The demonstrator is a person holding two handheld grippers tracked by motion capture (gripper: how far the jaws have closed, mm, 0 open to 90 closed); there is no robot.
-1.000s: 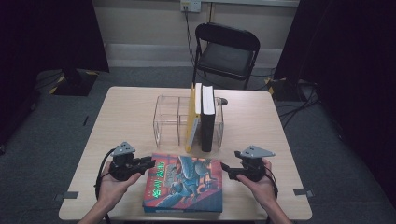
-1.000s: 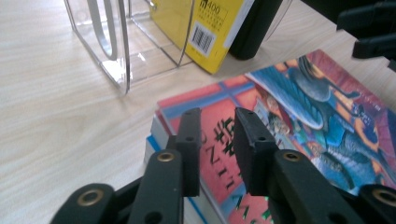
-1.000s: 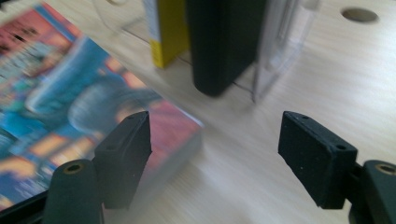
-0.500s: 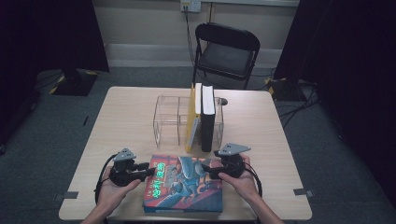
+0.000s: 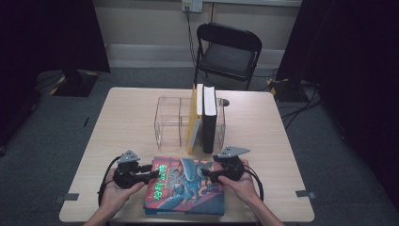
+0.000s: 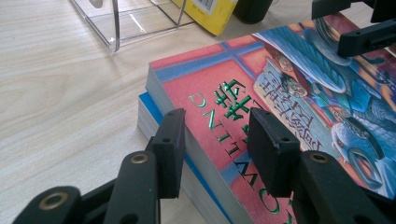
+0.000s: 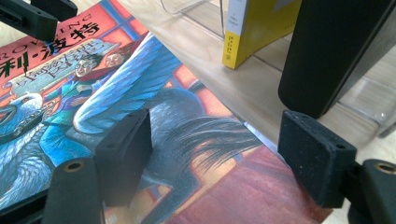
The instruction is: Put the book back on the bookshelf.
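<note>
A paperback with a red and blue illustrated cover (image 5: 186,188) lies flat near the table's front edge, on top of a blue book (image 6: 144,109). My left gripper (image 6: 219,149) hovers at the cover's left end (image 6: 280,93). Its jaws have just been opening; one stands over the cover, the other past the edge, and neither presses. My right gripper (image 7: 219,156) is open wide above the cover's far right corner (image 7: 116,84). In the high view the left gripper (image 5: 153,173) and the right gripper (image 5: 207,173) face each other across the paperback.
Behind the paperback stands a clear acrylic rack (image 5: 167,117) holding an upright yellow book (image 5: 194,120) and a black book (image 5: 209,117) at its right end. Bare tabletop (image 5: 122,122) lies to the left. A black folding chair (image 5: 228,52) stands beyond the table.
The right gripper has moved left from beyond the paperback's right edge to over its cover. The left gripper's jaws have opened while that hand stayed in place.
</note>
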